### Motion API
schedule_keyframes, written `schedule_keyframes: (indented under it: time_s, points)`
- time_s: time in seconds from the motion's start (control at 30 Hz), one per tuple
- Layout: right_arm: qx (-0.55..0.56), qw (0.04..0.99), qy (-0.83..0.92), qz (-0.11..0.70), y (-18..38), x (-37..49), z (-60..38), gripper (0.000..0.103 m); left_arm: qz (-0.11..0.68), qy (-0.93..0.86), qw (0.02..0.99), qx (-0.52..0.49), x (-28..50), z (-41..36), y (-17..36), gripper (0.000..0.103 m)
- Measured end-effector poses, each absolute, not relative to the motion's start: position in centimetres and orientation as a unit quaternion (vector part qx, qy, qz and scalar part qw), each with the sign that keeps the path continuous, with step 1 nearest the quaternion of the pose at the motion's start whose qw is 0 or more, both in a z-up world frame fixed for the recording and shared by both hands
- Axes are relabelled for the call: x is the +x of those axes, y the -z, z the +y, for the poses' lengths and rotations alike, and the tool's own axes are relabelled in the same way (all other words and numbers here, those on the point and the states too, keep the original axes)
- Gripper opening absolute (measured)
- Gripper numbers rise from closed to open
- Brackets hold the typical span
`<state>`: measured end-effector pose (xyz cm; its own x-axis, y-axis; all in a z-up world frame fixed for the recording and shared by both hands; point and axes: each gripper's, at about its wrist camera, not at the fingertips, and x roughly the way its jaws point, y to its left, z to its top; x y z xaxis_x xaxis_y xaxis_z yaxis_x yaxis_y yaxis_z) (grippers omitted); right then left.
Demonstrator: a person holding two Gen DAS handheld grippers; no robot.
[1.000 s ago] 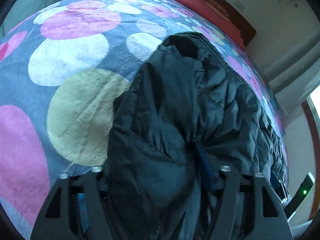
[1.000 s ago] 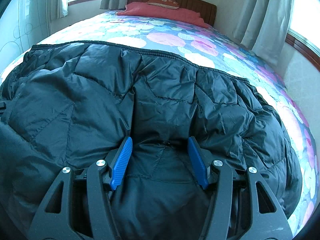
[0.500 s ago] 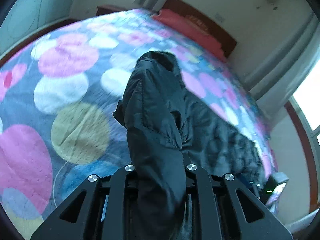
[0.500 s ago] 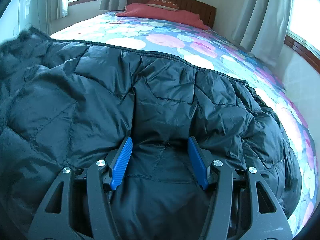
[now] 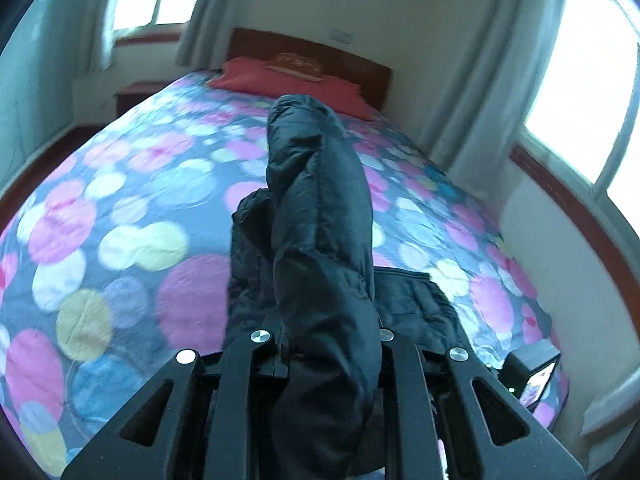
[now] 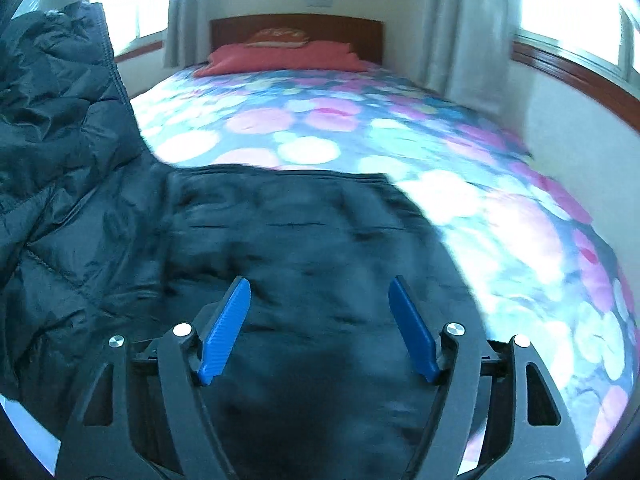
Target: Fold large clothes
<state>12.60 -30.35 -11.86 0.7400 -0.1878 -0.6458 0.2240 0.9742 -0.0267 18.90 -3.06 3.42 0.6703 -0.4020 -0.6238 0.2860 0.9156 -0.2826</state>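
A black puffer jacket (image 5: 324, 232) lies on the bed. My left gripper (image 5: 324, 336) is shut on a thick fold of it, and that fold bulges up between the jaws, hiding the pads. It is held high above the blanket. In the right wrist view the raised part of the jacket (image 6: 52, 100) hangs at the left, while the rest lies flat and blurred. My right gripper (image 6: 319, 282) hovers over the flat part with its jaws opening. Its blue pads (image 6: 226, 328) stand wide apart and press on nothing.
The bed carries a blanket (image 5: 120, 240) with pink, white and yellow dots. A red pillow (image 5: 288, 80) lies against the dark wooden headboard (image 6: 296, 26). A nightstand (image 5: 136, 92) stands at the far left. Curtains and windows line the walls. A small device with a lit screen (image 5: 532, 376) shows at the lower right.
My left gripper closed on the jacket and rose, pulling a fold high off the bed. My right gripper's jaws widened and it shifted across the jacket, whose left side is now lifted.
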Motion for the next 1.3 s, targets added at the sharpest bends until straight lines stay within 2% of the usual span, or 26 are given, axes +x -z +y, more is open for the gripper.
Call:
schedule_keyframes:
  time_s: [0.27,0.47,0.7,0.87,1.07,1.13,1.2,1.3]
  points:
    - [0.077,0.922,0.159,0.344,12.7,9.8,-38.8,0.072,0.391,0.23,0.891,-0.024,18.9,-15.7,0.9,0.017]
    - [0.109,0.91,0.183,0.355,14.4,8.4,-42.0,0.073,0.419,0.232,0.878,0.003,19.4,-21.7,5.5,0.017]
    - [0.12,0.901,0.191,0.37,16.1,8.2,-42.8,0.073,0.424,0.227,0.877,0.013,19.5,-24.2,9.1,0.017]
    - [0.119,0.901,0.196,0.369,16.1,7.9,-42.8,0.073,0.408,0.226,0.884,0.032,18.6,-24.6,9.2,0.017]
    - [0.11,0.901,0.202,0.368,15.6,7.6,-42.8,0.073,0.392,0.236,0.889,0.018,17.1,-23.5,6.7,0.033]
    - [0.106,0.901,0.203,0.368,15.4,7.4,-42.7,0.072,0.386,0.247,0.889,0.01,16.5,-23.1,5.8,0.047]
    - [0.103,0.902,0.202,0.367,15.0,7.2,-42.4,0.072,0.373,0.261,0.89,-0.008,15.8,-22.5,4.8,0.057]
    - [0.097,0.905,0.203,0.362,14.0,6.8,-41.9,0.072,0.351,0.283,0.892,-0.021,14.4,-21.7,2.8,0.058]
